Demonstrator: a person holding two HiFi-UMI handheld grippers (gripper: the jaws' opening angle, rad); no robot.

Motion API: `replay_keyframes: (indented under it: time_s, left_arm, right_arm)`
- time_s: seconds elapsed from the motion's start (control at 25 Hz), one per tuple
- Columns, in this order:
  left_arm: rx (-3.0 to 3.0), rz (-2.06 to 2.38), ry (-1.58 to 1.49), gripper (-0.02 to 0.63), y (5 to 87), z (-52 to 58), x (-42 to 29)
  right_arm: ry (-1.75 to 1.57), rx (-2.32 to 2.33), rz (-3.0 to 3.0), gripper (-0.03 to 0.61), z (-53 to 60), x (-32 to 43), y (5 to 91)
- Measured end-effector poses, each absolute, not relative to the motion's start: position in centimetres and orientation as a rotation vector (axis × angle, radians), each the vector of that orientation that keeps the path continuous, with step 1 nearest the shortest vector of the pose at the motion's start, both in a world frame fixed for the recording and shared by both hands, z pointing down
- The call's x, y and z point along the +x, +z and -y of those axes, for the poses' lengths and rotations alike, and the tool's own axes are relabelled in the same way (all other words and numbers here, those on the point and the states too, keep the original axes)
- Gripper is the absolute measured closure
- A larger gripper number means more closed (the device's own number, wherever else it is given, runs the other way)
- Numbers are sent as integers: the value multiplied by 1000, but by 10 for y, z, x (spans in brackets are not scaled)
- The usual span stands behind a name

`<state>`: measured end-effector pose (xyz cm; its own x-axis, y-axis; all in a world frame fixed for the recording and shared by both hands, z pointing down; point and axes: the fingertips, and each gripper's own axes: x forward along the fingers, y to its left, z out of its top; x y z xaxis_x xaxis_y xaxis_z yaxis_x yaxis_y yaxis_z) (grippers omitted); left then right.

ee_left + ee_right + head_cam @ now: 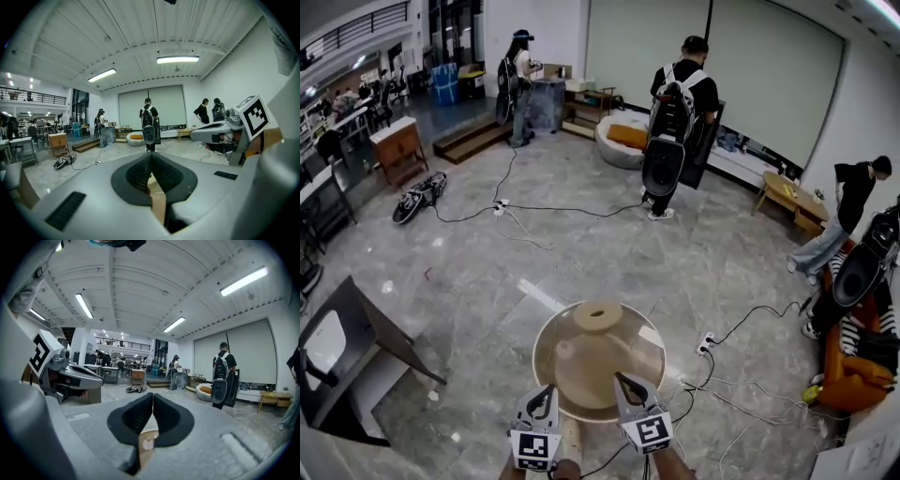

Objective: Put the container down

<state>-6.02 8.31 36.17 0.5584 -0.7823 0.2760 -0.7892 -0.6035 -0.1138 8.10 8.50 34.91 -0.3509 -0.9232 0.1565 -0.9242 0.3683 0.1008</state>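
Note:
The container [598, 361] is a round, shallow, clear-walled tub with a tan domed piece inside, held up above the grey floor in the head view. My left gripper [546, 392] pinches its near rim on the left and my right gripper [623, 380] pinches it on the right. In the left gripper view the left gripper [151, 161] has its pads together on a thin tan edge of the container [158, 197]. The right gripper view shows the right gripper [153, 401] shut the same way on the container's tan edge [147, 444].
Cables and a power strip [705, 345] trail across the polished floor to the right. A dark slanted board [356, 337] stands at the left. A person with a large backpack [680, 122] stands ahead, another person [848, 211] at the right beside an orange seat [844, 375].

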Motion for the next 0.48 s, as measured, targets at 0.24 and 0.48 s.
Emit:
replay_keyframes:
  time_s: [0.24, 0.48]
  left_arm:
    - [2766, 1445, 388, 597, 314, -143, -69]
    - [2741, 1477, 368, 597, 303, -204, -72]
  right_arm:
    - [-46, 1687, 2445, 577, -153, 88, 306]
    - [-60, 1739, 2437, 577, -224, 104, 294]
